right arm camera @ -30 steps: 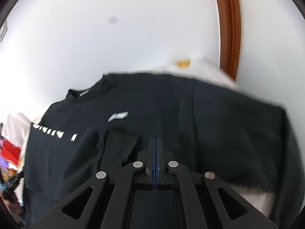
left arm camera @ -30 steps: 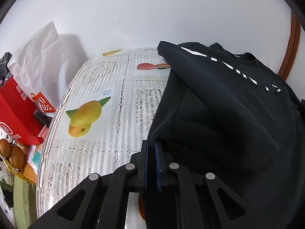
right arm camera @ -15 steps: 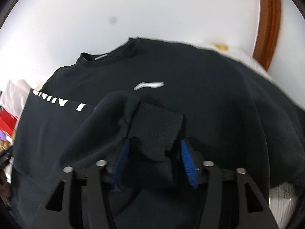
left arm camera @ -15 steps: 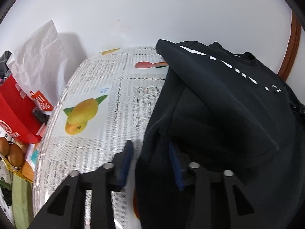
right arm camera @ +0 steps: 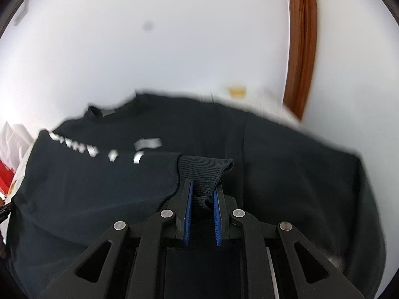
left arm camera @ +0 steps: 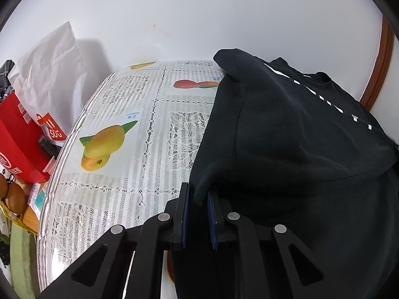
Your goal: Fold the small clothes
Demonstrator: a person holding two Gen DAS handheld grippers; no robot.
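Left gripper (left arm camera: 198,214): a fold of the black sweatshirt (left arm camera: 286,137) is pinched between the blue pads at its near left edge. The jaws have just been closing and now stand narrow, with cloth filling the gap.
Reason for the left hold: the edge is probably kept pinned and taut so that the sleeve can be laid across the body without the garment sliding.
Right gripper (right arm camera: 202,206): the ribbed cuff (right arm camera: 205,168) is clamped between the ridged blue pads. These jaws too have just been closing, and the knit is bunched between them.
Reason for the right hold: the cuff is the firmest end of the sleeve (right arm camera: 99,174), so the whole sleeve can be drawn over by it; the fold seems to be under way, not finished.
Cuff: thick, stretchy rib knit, crumpled into a soft wad just ahead of the right fingertips.
Sleeve: smooth matte jersey, lying to the left of the right gripper across the chest, with white block lettering along it.
Sweatshirt body: heavy, limp cotton, spread flat ahead of both grippers; a round neckband and a pale logo are seen further off, blurred in the right view.
Tablecloth (left arm camera: 149,129): glossy sheet with a lace pattern and printed fruit, left of and beyond the left gripper; the sweatshirt rests on it.
Far left: a red box (left arm camera: 17,147) and a crinkled white paper bag (left arm camera: 49,74) are set off the table's edge.
Background: plain white wall (left arm camera: 199,12) and a curved wooden trim (right arm camera: 301,44).
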